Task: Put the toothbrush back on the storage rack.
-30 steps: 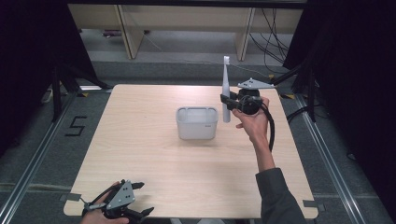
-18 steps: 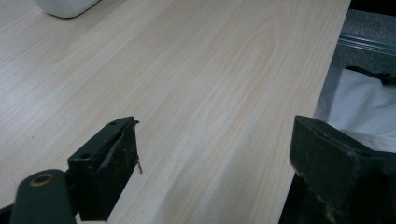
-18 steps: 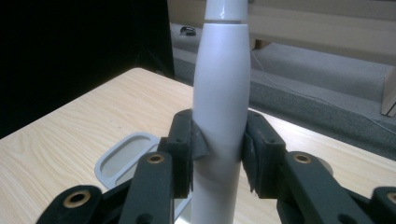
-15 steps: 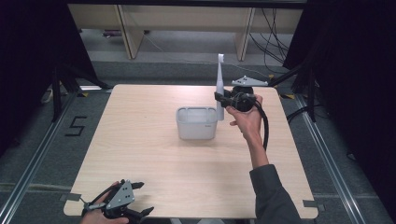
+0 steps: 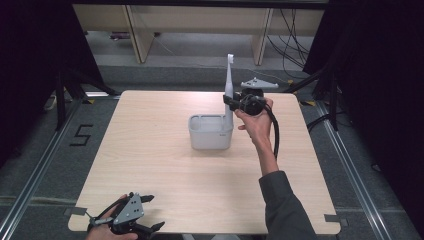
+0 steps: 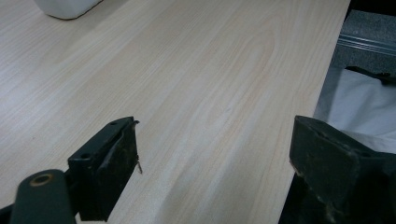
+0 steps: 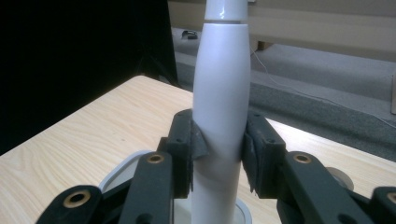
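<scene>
A white electric toothbrush stands upright, brush head up, and my right gripper is shut on its handle. In the right gripper view both pads press the thick white handle from either side. The toothbrush's lower end sits at the right rim of a white rectangular container at the middle of the table; whether it touches inside I cannot tell. The container's rim shows just below the jaws. My left gripper rests at the table's near left edge, open with nothing between its jaws.
The light wooden table is bare around the container. A corner of the container shows far off in the left gripper view. White cloth lies past the table's edge there. Wooden shelving stands behind the table.
My right gripper has carried the upright toothbrush leftward, from beside the container to its right rim. The left gripper has stayed put.
</scene>
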`<state>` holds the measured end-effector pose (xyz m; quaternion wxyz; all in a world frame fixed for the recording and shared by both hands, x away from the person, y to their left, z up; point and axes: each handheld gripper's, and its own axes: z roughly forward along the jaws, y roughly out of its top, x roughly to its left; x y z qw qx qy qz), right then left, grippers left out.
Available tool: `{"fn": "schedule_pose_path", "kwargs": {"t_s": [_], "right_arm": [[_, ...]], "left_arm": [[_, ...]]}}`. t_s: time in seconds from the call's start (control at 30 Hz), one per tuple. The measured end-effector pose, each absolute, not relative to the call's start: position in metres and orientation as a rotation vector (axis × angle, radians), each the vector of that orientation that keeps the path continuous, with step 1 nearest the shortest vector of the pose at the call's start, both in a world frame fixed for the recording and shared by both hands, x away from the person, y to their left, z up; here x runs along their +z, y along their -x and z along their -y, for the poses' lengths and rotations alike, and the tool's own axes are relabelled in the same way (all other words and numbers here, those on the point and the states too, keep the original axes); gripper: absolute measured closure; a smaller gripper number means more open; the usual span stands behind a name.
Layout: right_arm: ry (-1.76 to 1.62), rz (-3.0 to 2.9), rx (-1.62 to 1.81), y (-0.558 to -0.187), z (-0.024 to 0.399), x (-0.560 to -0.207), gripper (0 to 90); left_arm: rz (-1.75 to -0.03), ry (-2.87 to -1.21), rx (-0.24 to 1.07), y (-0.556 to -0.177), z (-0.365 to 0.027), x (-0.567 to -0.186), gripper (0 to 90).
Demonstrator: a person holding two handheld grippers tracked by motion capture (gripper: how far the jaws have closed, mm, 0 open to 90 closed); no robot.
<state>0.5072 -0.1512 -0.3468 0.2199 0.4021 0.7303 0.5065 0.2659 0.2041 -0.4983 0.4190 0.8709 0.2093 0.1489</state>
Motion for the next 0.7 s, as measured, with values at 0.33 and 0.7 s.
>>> {"fn": "schedule_pose_path", "kwargs": {"t_s": [0.33,0.7], "right_arm": [[-1.135,-2.015,1.385,-0.516,0.146,-0.357,66.5],[-1.172,-2.016,1.372,-0.519,0.145,-0.370,66.5]], "left_arm": [[-0.518,-2.196,0.371,-0.266,-0.204,-0.498,14.8],[-0.524,-2.190,0.367,-0.266,-0.204,-0.498,14.8]]}}
